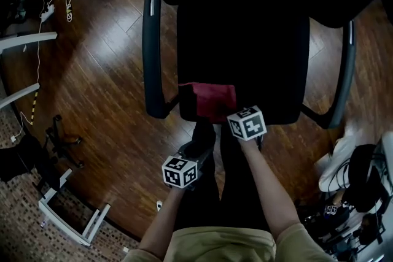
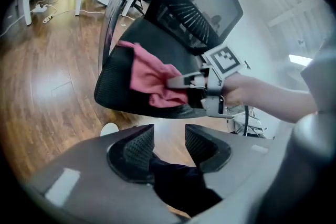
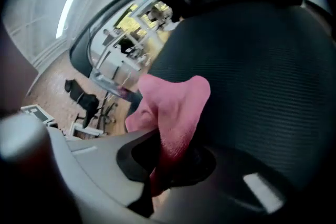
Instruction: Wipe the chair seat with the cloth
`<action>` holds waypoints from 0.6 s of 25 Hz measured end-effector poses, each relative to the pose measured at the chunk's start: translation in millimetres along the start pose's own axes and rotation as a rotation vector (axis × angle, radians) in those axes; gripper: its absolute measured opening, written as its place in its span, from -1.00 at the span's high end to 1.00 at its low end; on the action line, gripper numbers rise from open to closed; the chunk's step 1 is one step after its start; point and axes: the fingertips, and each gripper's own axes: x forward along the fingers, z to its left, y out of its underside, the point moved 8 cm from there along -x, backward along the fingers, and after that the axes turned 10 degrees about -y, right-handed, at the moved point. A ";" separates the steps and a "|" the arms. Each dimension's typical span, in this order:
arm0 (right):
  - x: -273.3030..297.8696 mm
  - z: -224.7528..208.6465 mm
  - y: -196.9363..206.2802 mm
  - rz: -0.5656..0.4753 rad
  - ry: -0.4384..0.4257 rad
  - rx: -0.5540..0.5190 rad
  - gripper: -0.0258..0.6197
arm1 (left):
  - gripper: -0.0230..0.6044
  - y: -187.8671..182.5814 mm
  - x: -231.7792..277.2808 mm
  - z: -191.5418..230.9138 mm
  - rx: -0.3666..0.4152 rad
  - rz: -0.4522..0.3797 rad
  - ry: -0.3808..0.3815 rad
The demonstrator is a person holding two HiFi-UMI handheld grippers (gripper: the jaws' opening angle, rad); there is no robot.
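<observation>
Cloth (image 3: 176, 105), clamped by one edge in the right gripper (image 3: 168, 162), lies just ahead of it on the seat's (image 1: 245, 52) front edge, presumably for wiping; left gripper (image 2: 168, 140) waits below, jaws apart, holding nothing.

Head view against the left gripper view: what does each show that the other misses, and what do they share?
Only the head view shows both armrests from above, and the left gripper from outside. Only the left gripper view shows that gripper's jaws standing apart with nothing gripped. Both show the right gripper holding the pink cloth at the front edge of the seat.
</observation>
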 end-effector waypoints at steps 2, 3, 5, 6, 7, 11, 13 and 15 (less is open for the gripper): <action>-57.6 -41.5 27.3 -0.041 0.183 0.063 0.87 | 0.38 3.3 3.2 3.2 -0.026 0.001 -0.006; -86.1 -61.9 43.9 -0.042 0.295 0.076 0.87 | 0.38 6.5 5.6 3.4 -0.041 0.004 -0.006; -142.5 -99.8 75.3 -0.018 0.529 0.097 0.87 | 0.38 13.3 10.1 -1.5 -0.054 0.013 0.006; -166.2 -116.3 89.4 -0.005 0.621 0.117 0.87 | 0.38 15.8 11.6 -5.5 -0.050 0.018 0.016; -183.0 -129.7 101.6 0.002 0.679 0.144 0.87 | 0.37 17.6 12.5 -9.3 -0.044 0.023 0.026; -172.5 -122.7 100.2 -0.020 0.595 0.130 0.87 | 0.36 21.3 12.2 -11.5 -0.047 0.031 0.036; -129.6 -83.1 73.9 -0.073 0.345 0.052 0.87 | 0.36 21.9 12.1 -6.6 -0.054 0.030 0.026; -69.8 -27.3 43.2 -0.111 0.035 -0.046 0.87 | 0.36 22.5 10.8 0.0 -0.059 0.029 0.013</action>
